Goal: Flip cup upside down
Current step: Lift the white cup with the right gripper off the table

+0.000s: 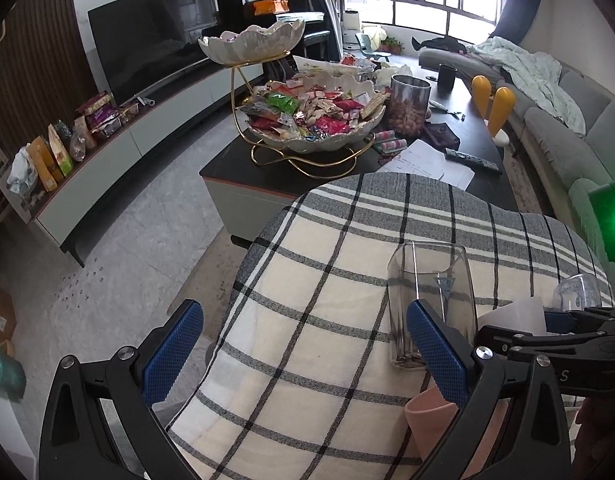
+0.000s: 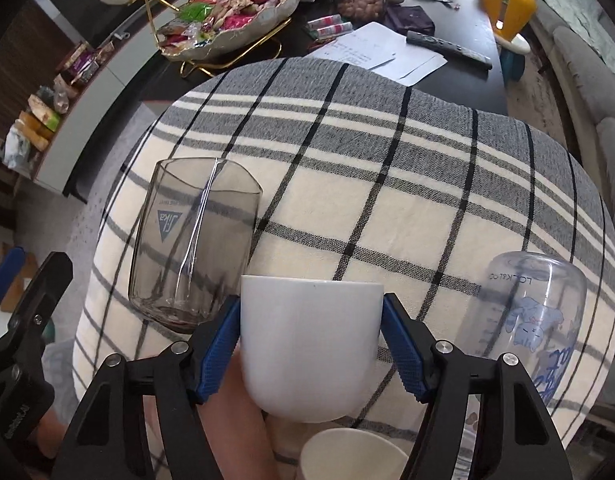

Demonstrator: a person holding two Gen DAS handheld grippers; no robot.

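My right gripper (image 2: 311,344) is shut on a white cup (image 2: 309,344), held upright with its mouth up, just above the checked cloth (image 2: 367,184). Its blue pads (image 2: 217,354) press both sides of the cup. A clear glass tumbler (image 2: 195,244) stands left of it, also seen in the left wrist view (image 1: 431,300). My left gripper (image 1: 307,352) is open and empty over the cloth's left part, its right finger (image 1: 437,354) in front of the tumbler. A pink cup (image 1: 429,424) lies low beside that finger.
A clear baby bottle (image 2: 535,312) stands right of the white cup. Another cream cup rim (image 2: 353,456) sits below it. Beyond the cloth, a dark coffee table (image 1: 235,160) carries a candy bowl stand (image 1: 311,120), a jar (image 1: 407,106), papers and a remote. A sofa (image 1: 567,128) is on the right.
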